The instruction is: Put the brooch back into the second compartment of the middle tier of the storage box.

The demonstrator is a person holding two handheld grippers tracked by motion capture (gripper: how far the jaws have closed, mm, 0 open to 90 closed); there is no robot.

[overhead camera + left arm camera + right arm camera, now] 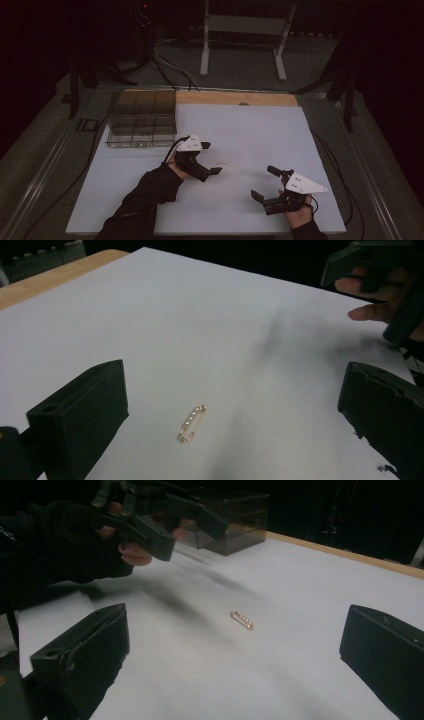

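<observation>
On the white tabletop [240,130], a small gold pin [192,423] lies flat between the wide-spread fingers of the left gripper [215,158], at its two o'clock. The right gripper [265,184], fingers also wide, hovers well apart at five o'clock.

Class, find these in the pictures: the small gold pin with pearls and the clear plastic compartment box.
small gold pin with pearls [192,424], left gripper view, mid-length.
clear plastic compartment box [142,143], high view, near wall.
</observation>
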